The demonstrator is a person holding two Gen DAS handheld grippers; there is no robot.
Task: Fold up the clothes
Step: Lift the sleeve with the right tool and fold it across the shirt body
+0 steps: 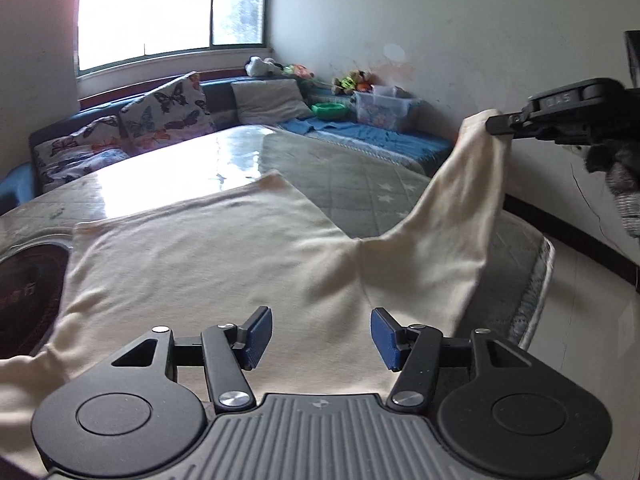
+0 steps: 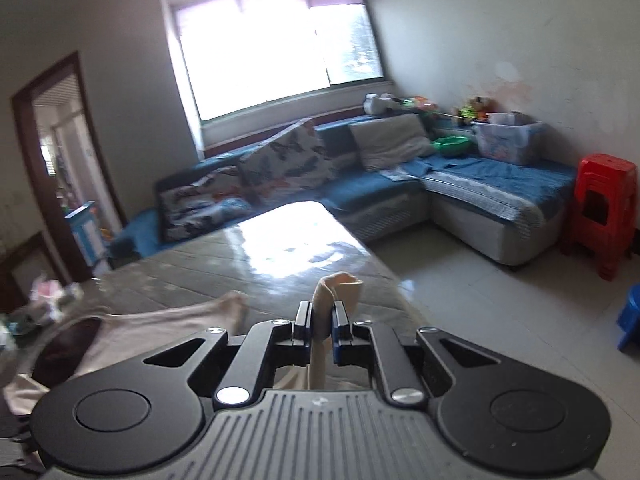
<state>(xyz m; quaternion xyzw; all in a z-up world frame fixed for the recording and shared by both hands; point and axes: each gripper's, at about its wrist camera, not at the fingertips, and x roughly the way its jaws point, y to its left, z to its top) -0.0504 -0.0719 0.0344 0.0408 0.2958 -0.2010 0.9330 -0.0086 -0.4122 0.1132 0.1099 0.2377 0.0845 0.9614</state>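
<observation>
Left tongs [image 1: 322, 338] spread over one cream garment [image 1: 208, 264]; right tongs [image 2: 321, 322] pinching, probably, sleeve.

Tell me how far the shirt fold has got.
Early. Done: the cream shirt lies spread on the table. In hand: the right tool is shut on its sleeve, lifted off the table; the left tool hovers open over the body. Left: no fold is laid yet, so both sleeves and the body remain.

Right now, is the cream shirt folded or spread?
Mostly spread: the cream shirt lies flat on the table, one sleeve lifted by the right tongs.
</observation>
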